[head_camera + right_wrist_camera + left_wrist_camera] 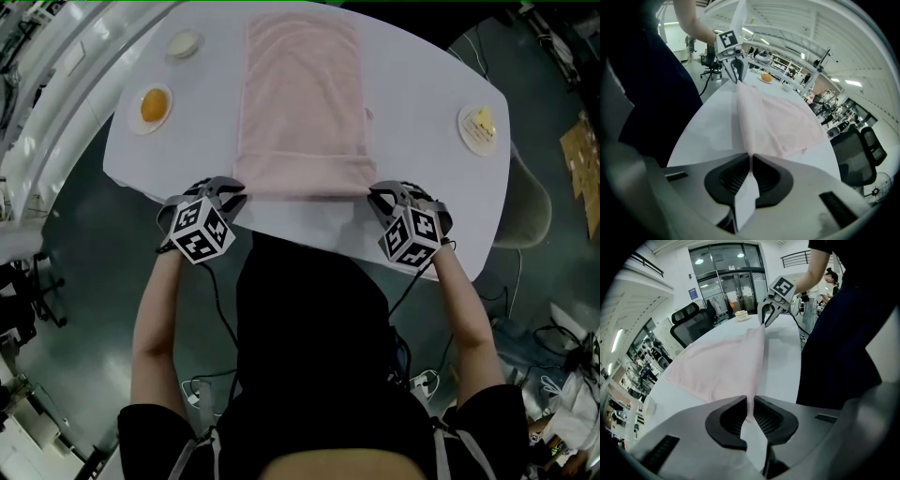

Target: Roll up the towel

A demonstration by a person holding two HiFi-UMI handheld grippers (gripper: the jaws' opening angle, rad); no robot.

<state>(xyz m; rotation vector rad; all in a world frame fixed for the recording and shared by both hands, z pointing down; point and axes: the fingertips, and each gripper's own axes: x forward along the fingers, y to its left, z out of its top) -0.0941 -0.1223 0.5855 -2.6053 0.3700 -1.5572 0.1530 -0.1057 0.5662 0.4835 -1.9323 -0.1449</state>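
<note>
Jaws clenched on both: left gripper [749, 403] & right gripper [751, 160] each pinch a near corner of the soft pale-pink cloth towel [300, 103]. Near edge is raised, rest lies flat lengthwise on the white oval desk [412, 84]. Small round plates [150, 108] w/ food sit nr desk edges; dark glossy floor [84, 234] below.

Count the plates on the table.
3. The far plate and the orange-food plate sit left of the towel; the right plate sits right of it. The person partly hides the near edge, so more could be there.
</note>
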